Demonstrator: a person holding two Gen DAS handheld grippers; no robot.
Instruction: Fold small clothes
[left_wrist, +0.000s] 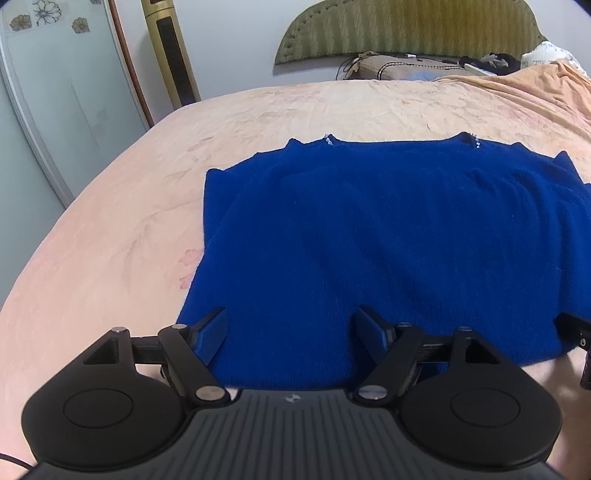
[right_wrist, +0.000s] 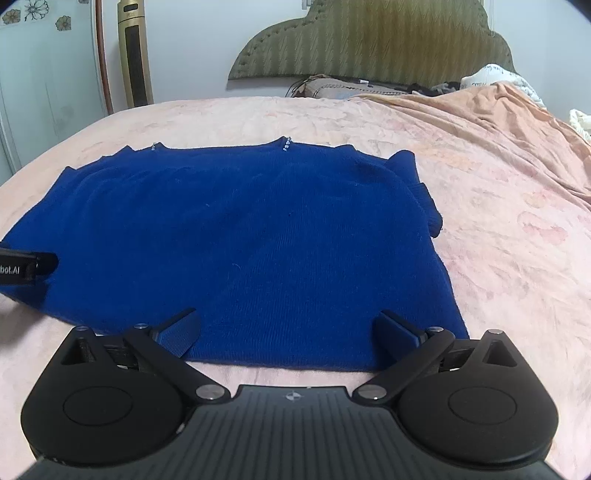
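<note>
A royal blue knitted sweater (left_wrist: 369, 236) lies flat on the pink bedspread (left_wrist: 110, 236), neckline with small beads at the far side and sleeves folded in. My left gripper (left_wrist: 291, 325) stands open over the sweater's near hem at its left part; the hem lies between the fingers, and the pads do not press on it. In the right wrist view the same sweater (right_wrist: 240, 240) fills the middle. My right gripper (right_wrist: 288, 328) is open above the near hem at its right part. The left gripper's finger (right_wrist: 27, 267) shows at that view's left edge.
A peach blanket (right_wrist: 498, 122) is bunched at the far right of the bed. A green padded headboard (left_wrist: 406, 29) and pillows stand at the back. A gold tower appliance (left_wrist: 170, 51) and a glass wardrobe door (left_wrist: 55, 92) stand left of the bed.
</note>
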